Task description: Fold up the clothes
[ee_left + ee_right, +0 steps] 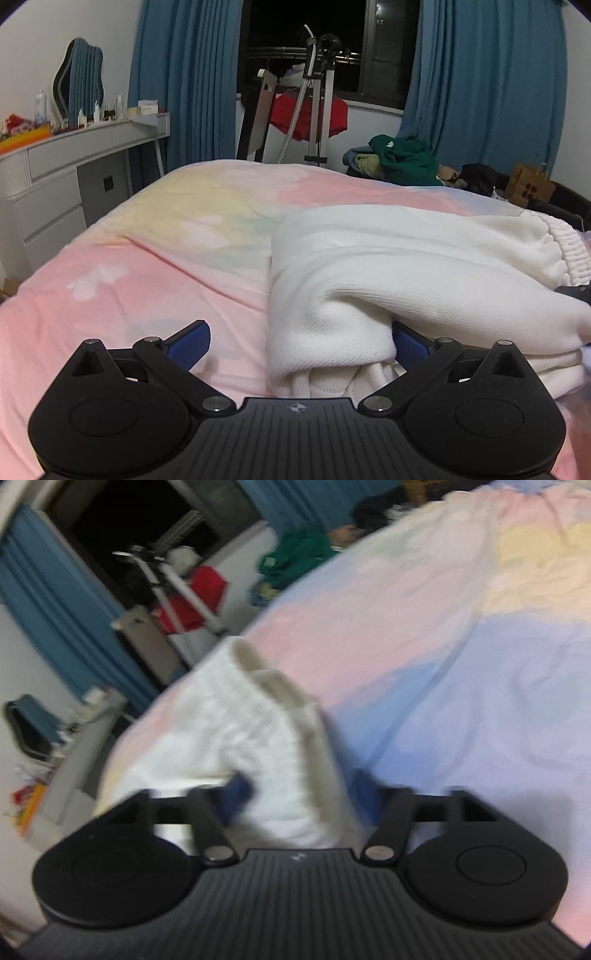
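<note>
A white knit garment point(406, 273) lies folded in thick layers on the pastel bedspread point(155, 266). Its ribbed hem point(570, 251) is at the right. My left gripper point(301, 341) is open, jaws wide; the garment's near left corner sits between them and hides most of the right blue pad point(408, 339). The left pad point(190, 339) is over bare bedspread. In the blurred right wrist view, my right gripper point(299, 797) is open around the garment's point(236, 731) ribbed end, with blue pads point(238, 790) on either side of the cloth.
A pile of green and dark clothes point(402, 158) lies at the bed's far right. A white dresser point(55, 177) with bottles and a mirror stands left. A rack with a red garment point(306, 114) stands before the window and blue curtains. A paper bag point(530, 184) is far right.
</note>
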A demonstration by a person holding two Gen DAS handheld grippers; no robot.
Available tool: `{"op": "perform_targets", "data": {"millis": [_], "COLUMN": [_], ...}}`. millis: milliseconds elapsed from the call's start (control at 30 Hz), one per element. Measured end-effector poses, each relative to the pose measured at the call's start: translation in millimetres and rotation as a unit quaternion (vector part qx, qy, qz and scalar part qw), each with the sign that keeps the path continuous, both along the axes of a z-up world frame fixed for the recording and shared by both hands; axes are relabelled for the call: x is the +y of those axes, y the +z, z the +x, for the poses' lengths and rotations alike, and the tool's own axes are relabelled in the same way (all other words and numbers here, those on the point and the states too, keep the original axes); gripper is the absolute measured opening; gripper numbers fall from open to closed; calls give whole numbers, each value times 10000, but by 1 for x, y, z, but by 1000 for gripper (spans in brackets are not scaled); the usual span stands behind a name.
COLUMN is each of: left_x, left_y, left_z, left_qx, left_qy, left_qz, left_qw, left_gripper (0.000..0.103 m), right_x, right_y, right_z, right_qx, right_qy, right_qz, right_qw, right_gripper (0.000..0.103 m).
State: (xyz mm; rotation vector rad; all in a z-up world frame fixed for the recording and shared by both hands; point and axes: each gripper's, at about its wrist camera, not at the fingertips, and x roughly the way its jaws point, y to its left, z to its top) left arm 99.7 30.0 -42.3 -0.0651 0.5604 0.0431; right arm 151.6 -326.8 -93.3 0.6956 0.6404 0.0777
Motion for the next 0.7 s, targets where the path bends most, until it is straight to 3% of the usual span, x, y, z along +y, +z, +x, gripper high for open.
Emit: {"op": "perform_targets", "data": {"millis": [267,433,500,600,700], "left_x": [11,15,18,27,37], "left_y": [2,7,14,30,42], "left_z": [4,4,-2,-14,-24], "left_qx": [154,290,248,126,-17], "left_qy": [111,89,133,59,-50], "left_qz": [-333,-581,-708,-1135,-1571], "left_qw": [9993,9979,9971,9934,9876], "left_gripper": [103,100,98,99,103], "right_x": [-8,0,6,6,9], "right_y": [-29,-30,-25,-18,-11], "right_z": [13,17,13,8,3], "right_qx": [519,528,517,482,439], "right_qy": [348,504,478,286,183], "right_qz": [777,740,485,486,395], "right_qw": [9950,9946,9963,9972,9981], "right_gripper": [85,86,74,61,55]}}
